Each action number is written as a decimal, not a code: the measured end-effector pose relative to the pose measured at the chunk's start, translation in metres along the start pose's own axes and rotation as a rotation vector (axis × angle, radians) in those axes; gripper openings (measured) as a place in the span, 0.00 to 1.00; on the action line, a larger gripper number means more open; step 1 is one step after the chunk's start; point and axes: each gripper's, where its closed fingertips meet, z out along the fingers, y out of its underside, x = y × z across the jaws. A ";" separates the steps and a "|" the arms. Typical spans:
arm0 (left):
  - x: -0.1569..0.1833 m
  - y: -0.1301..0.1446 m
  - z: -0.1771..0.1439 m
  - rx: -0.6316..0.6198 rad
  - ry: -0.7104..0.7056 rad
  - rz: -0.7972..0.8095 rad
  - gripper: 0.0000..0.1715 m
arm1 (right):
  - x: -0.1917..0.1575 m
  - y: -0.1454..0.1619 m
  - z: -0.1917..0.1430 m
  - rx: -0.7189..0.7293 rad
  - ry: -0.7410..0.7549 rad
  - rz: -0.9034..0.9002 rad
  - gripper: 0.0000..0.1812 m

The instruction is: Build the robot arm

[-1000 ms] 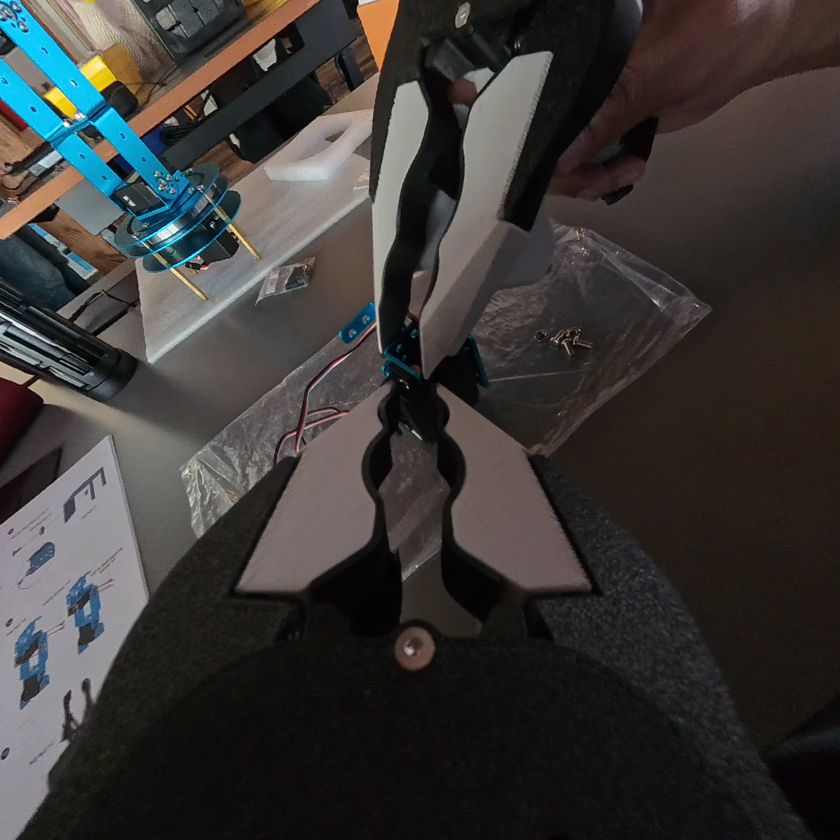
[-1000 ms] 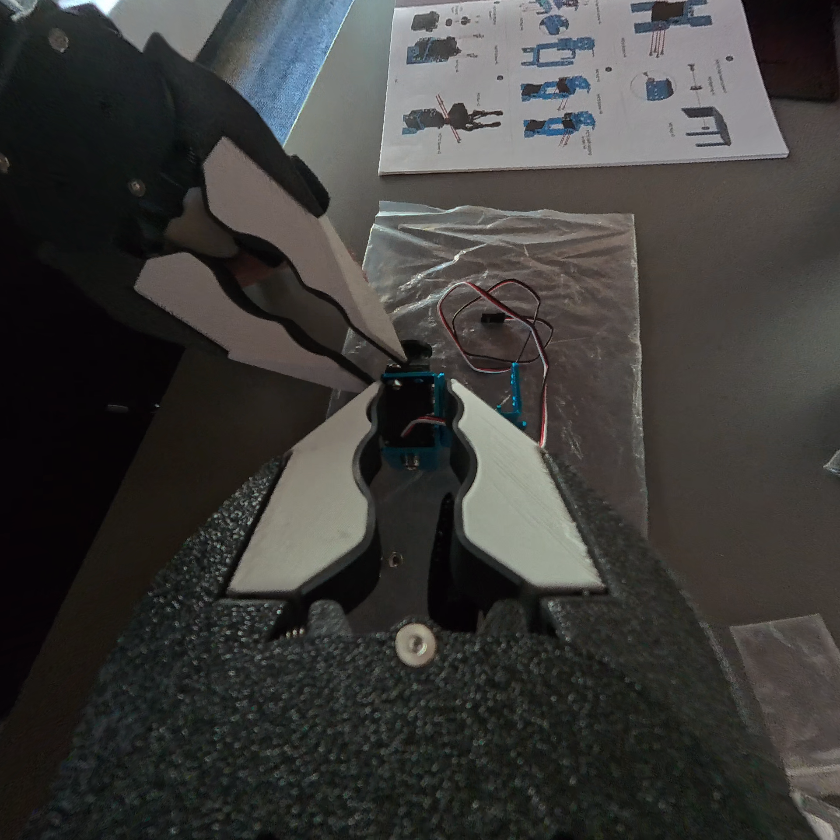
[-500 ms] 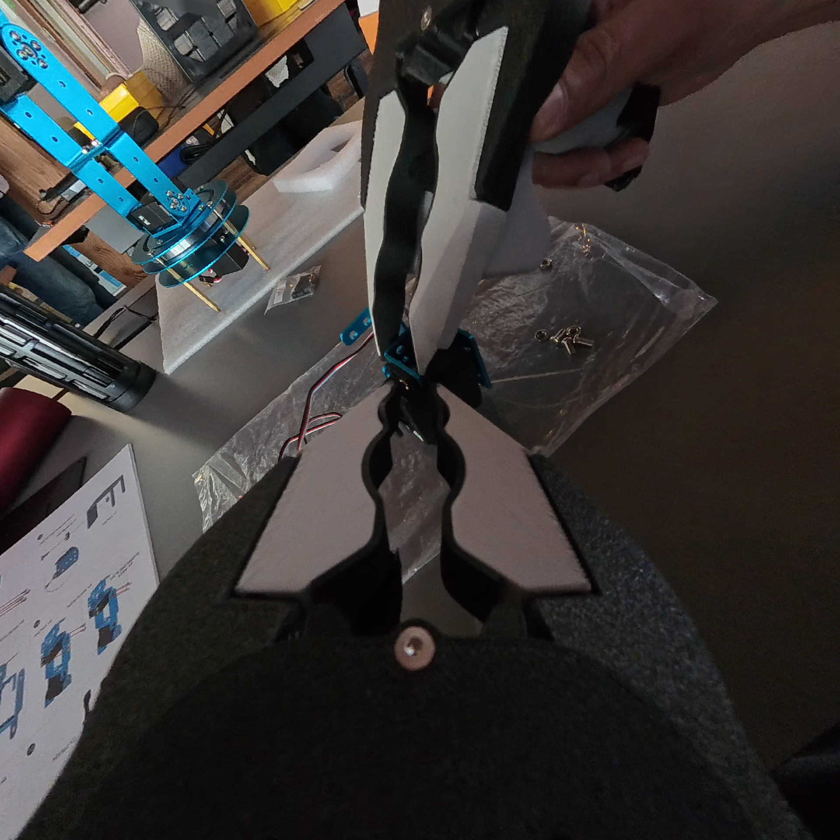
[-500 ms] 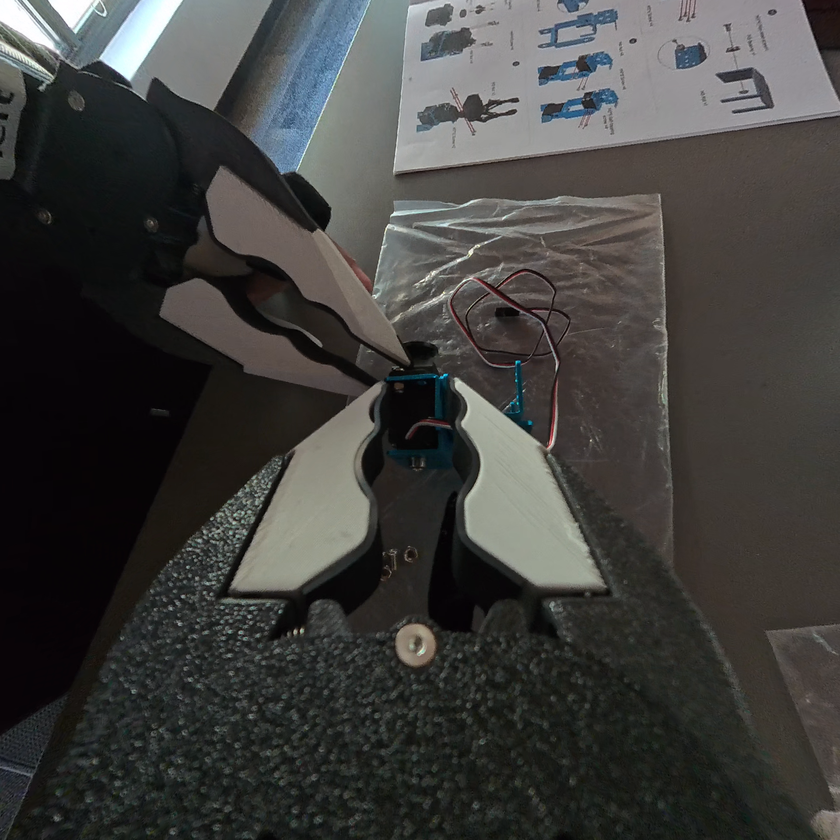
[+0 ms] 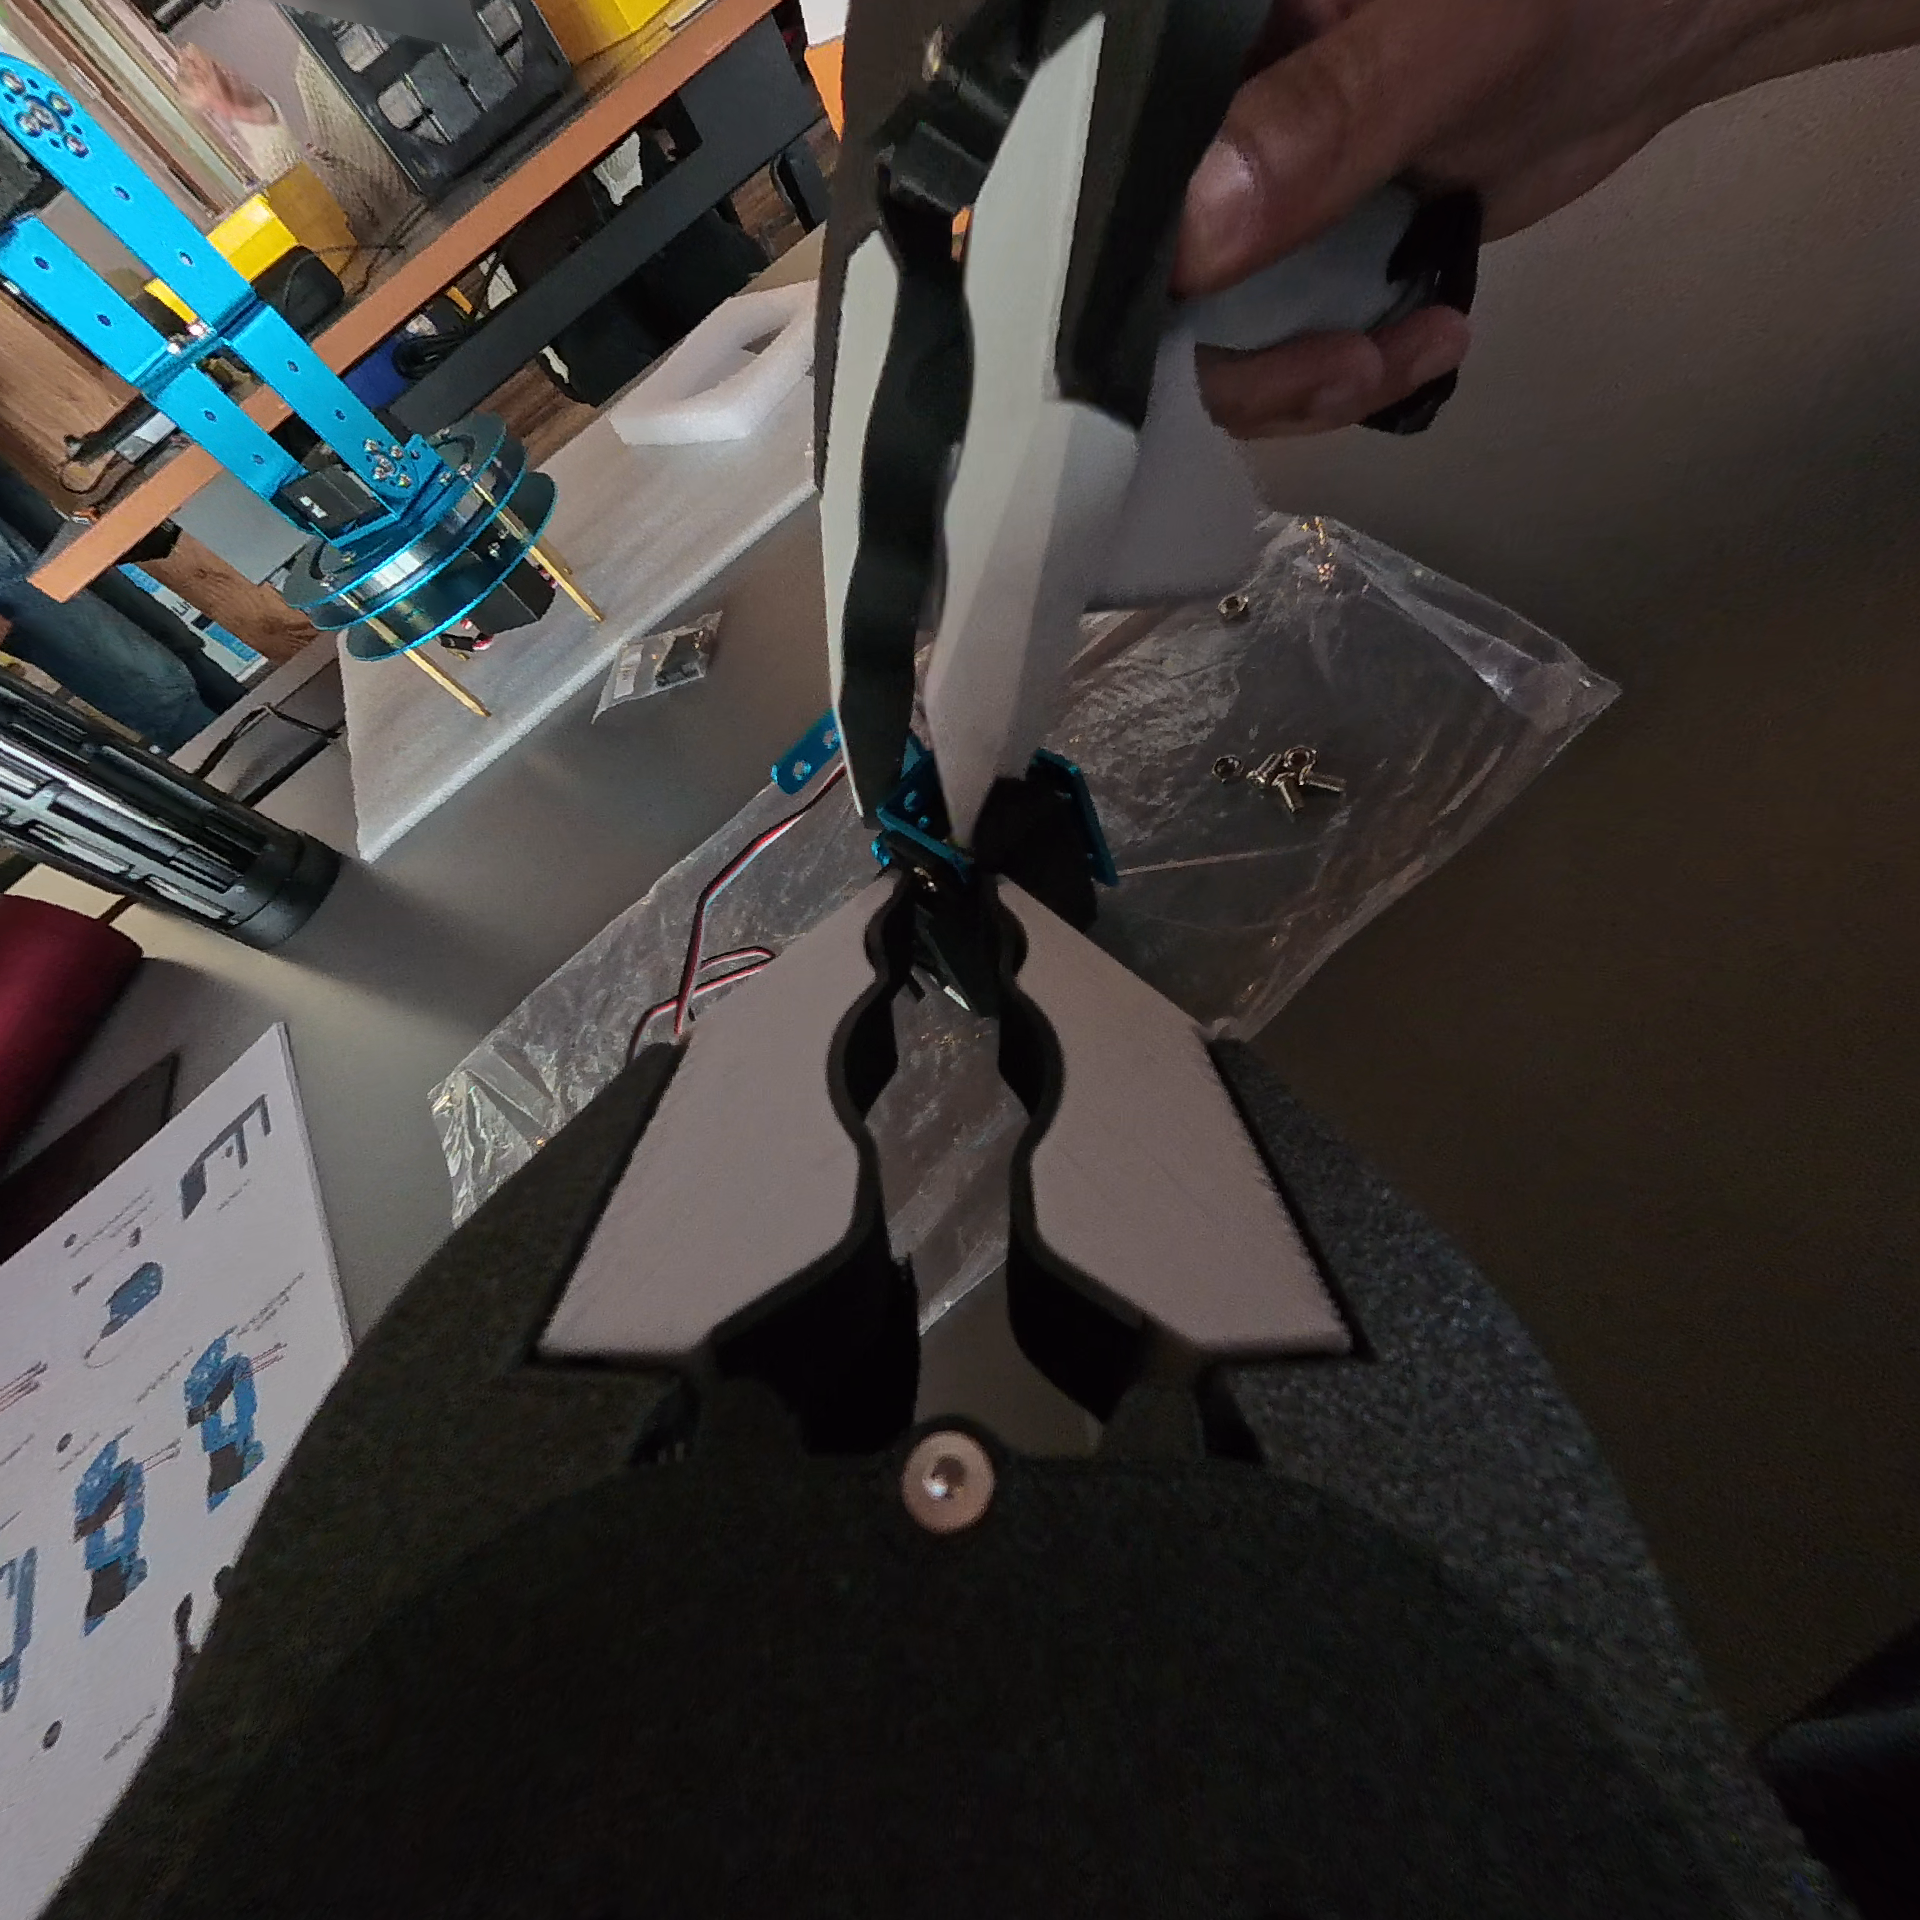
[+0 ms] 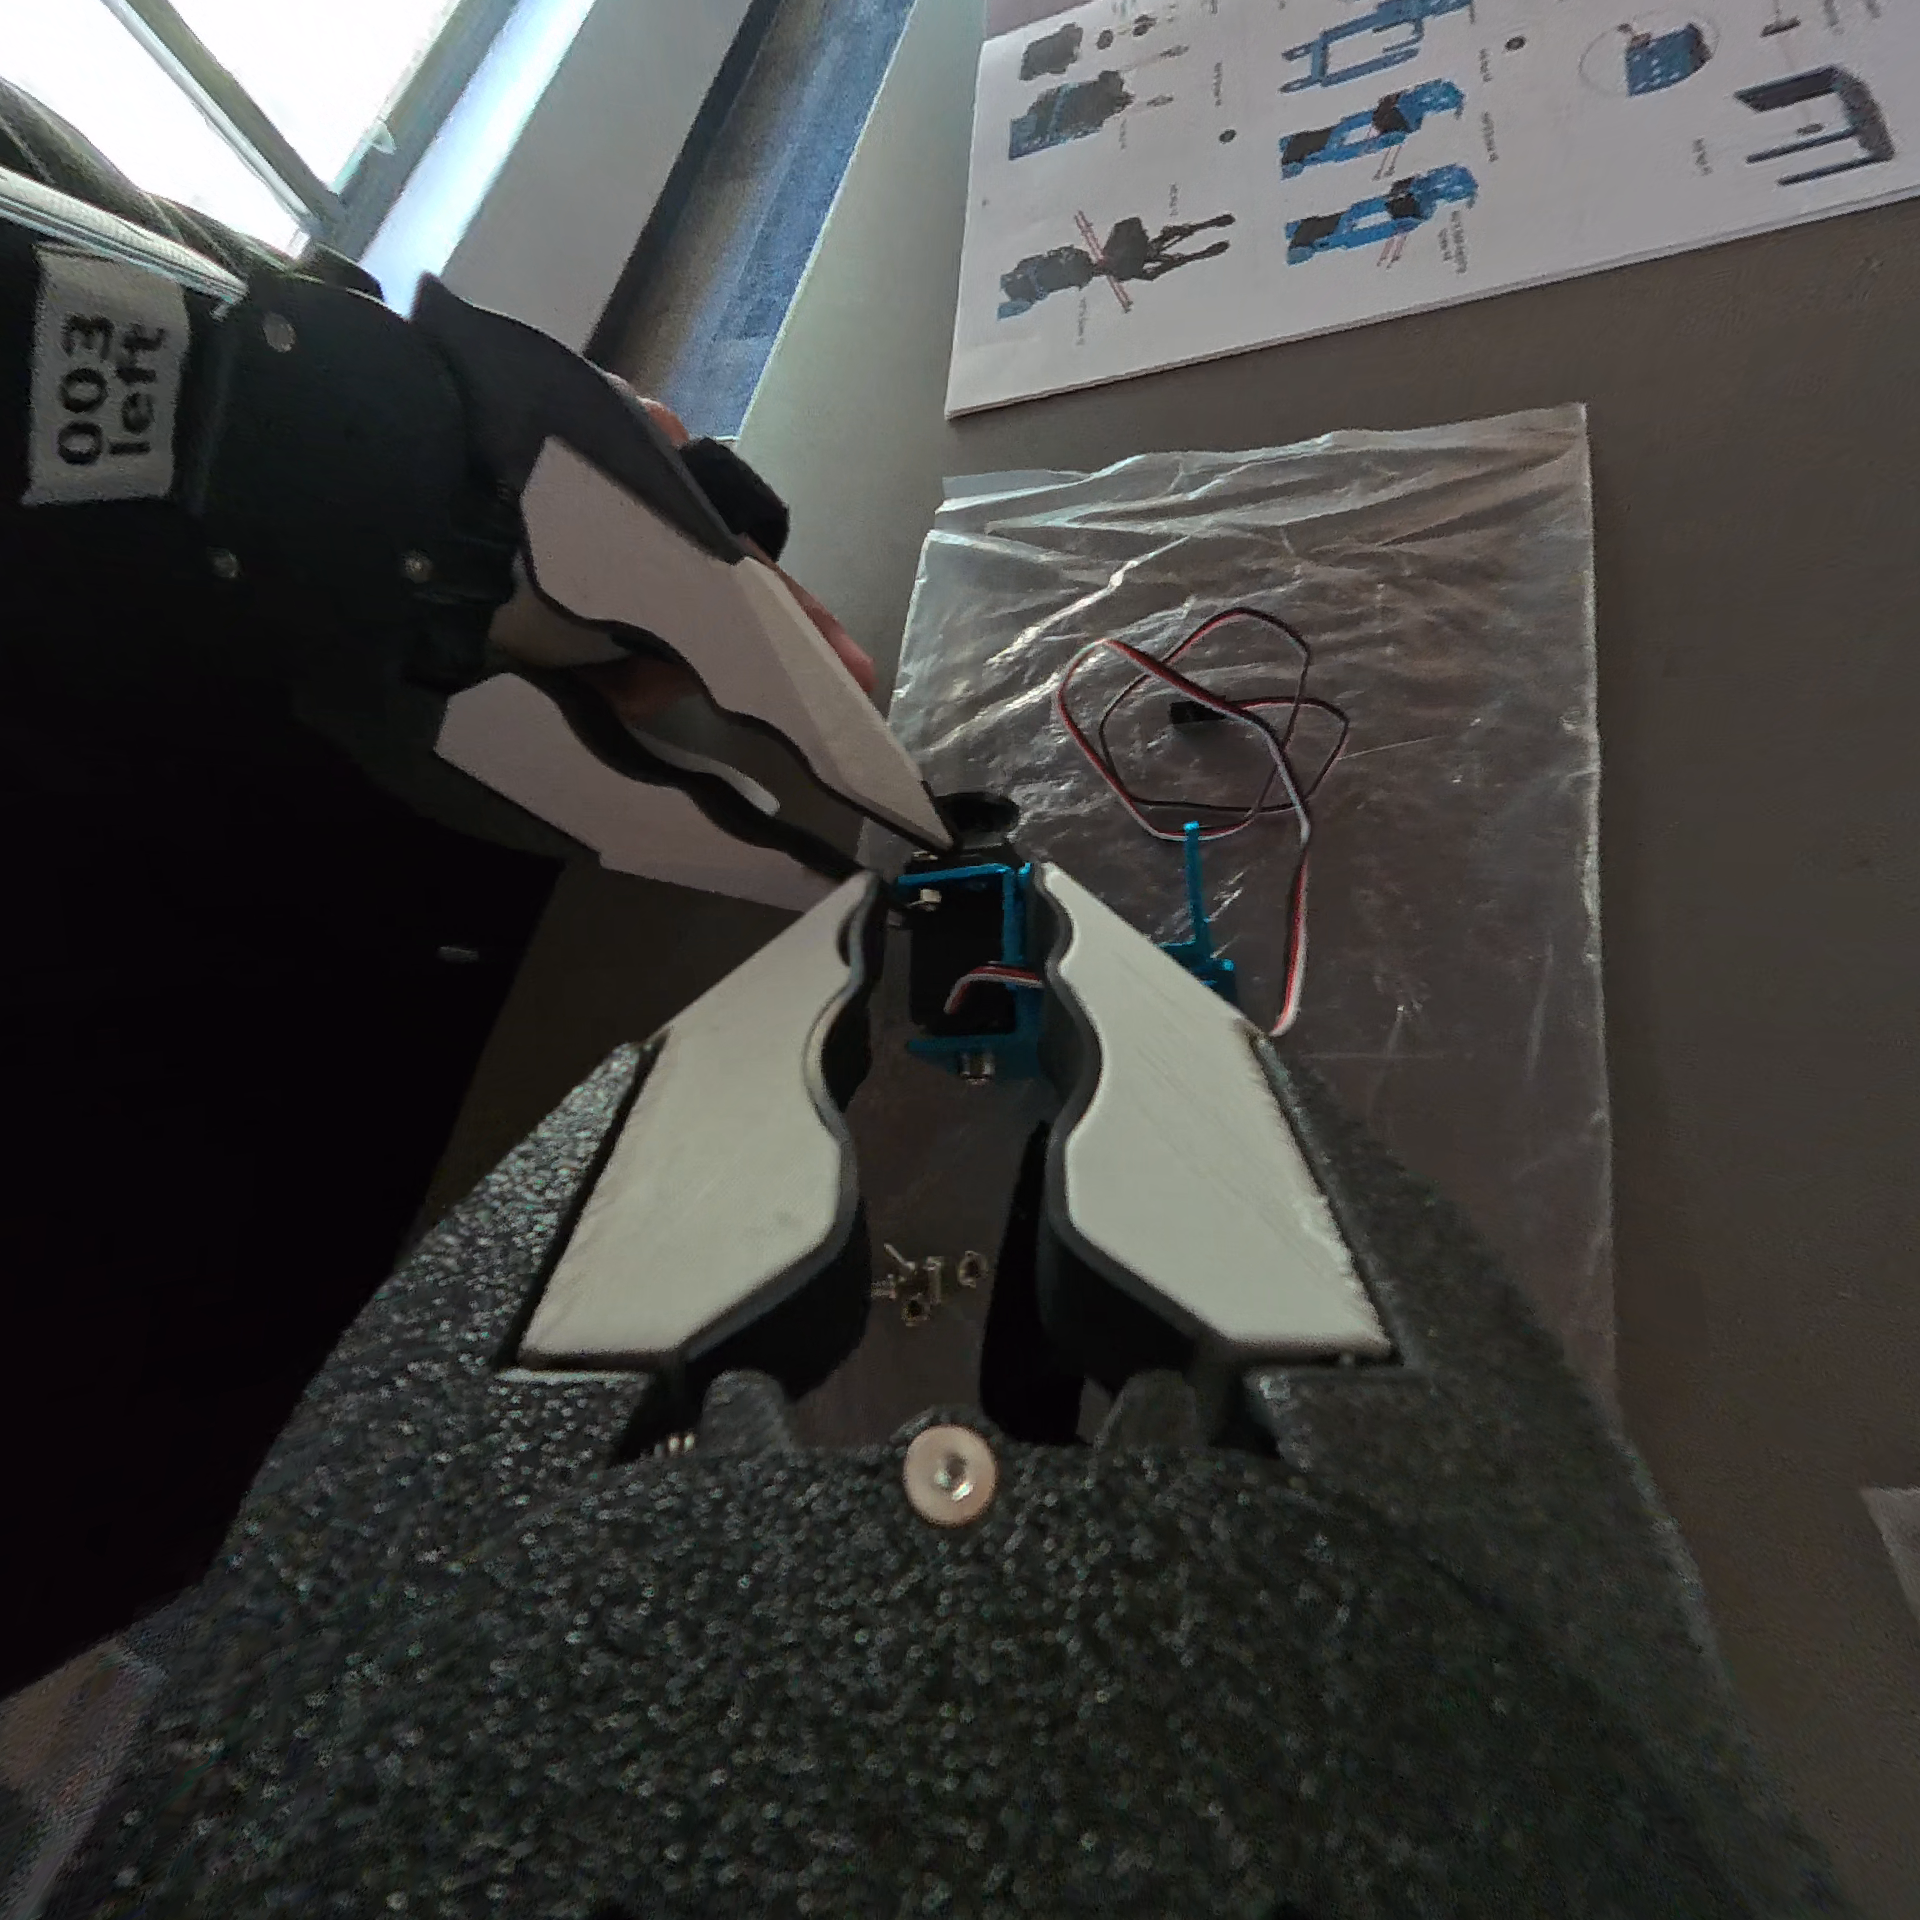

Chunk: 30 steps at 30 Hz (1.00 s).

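A small black servo in a blue metal bracket (image 6: 961,966) is held in the air between both grippers, above a clear plastic bag (image 6: 1403,623). My right gripper (image 6: 958,878) is shut on the bracket's sides. My left gripper (image 5: 943,909) is shut on one end of the same servo and bracket (image 5: 1081,821). In the left wrist view the right gripper (image 5: 914,821) comes down from above, held by a hand. In the right wrist view the left gripper (image 6: 899,857) comes in from the left. The servo's red, white and black cable (image 6: 1205,727) trails onto the bag.
A loose blue bracket piece (image 6: 1195,914) and several small screws (image 5: 1283,779) lie on the bag (image 5: 1351,831). An instruction sheet (image 6: 1455,156) lies beyond it. A blue robot arm base (image 5: 416,540) stands on a white foam board (image 5: 623,540) at the back left, by a black cylinder (image 5: 156,842). Both grippers' tips are close together, under 4 cm apart.
Both grippers keep their hold on the servo and bracket. The pair has risen a little from the bag, and the right gripper has tilted more upright. The screws now show under the right gripper.
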 end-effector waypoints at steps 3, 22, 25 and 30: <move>0.000 0.000 0.000 0.000 -0.012 0.016 0.07 | 0.001 0.000 0.000 -0.012 0.021 -0.012 0.12; 0.001 0.000 0.000 0.003 0.000 0.004 0.07 | -0.001 -0.001 -0.002 0.025 -0.061 0.034 0.13; 0.001 0.000 0.000 0.003 0.002 0.000 0.07 | 0.000 0.000 -0.001 0.016 -0.021 -0.026 0.13; 0.002 -0.001 -0.001 0.005 -0.001 0.015 0.07 | 0.004 -0.001 -0.003 0.004 -0.004 -0.004 0.06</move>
